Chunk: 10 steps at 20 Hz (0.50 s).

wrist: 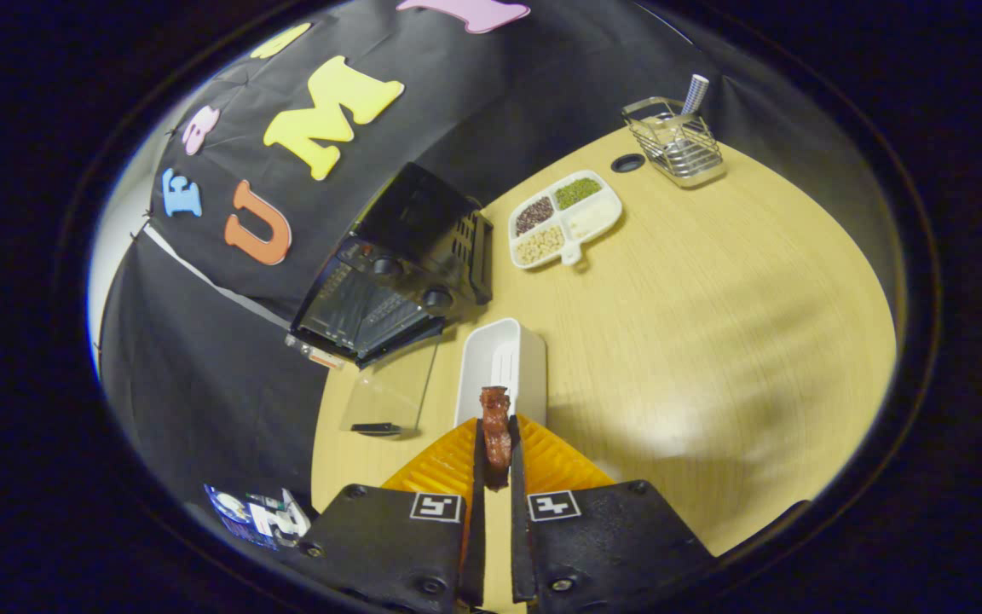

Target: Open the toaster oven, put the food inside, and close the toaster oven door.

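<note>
Gripper [497, 460] pinches a brown food piece [495, 431] (lower end hidden); toaster oven [401, 269] open beyond.

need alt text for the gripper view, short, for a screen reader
The hand-held gripper is shut on a reddish-brown piece of food, held above a white rectangular tray on a wooden table. Ahead and left sits a black toaster oven with its glass door folded down open. Beyond are a divided dish of grains and a wire basket.
</note>
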Each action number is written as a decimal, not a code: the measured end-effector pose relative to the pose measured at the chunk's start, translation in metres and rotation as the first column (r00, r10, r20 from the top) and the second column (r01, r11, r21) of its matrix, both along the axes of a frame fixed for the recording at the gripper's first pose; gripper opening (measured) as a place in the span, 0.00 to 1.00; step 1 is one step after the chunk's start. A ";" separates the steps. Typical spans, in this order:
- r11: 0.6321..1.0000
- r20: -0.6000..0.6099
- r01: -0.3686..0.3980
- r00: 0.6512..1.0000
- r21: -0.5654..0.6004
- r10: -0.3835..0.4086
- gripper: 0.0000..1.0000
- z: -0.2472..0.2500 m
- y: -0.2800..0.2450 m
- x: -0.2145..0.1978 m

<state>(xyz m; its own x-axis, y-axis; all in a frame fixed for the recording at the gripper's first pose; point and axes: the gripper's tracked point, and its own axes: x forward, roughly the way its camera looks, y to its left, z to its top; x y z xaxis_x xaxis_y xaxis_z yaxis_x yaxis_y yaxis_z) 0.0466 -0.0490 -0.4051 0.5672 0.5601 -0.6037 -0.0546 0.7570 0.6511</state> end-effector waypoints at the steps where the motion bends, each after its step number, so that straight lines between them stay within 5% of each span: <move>1: 1.000 0.016 0.000 1.000 0.003 0.000 0.15 0.010 0.003 0.002; 10: 0.997 0.144 0.007 0.989 0.078 -0.018 0.14 0.093 0.085 0.018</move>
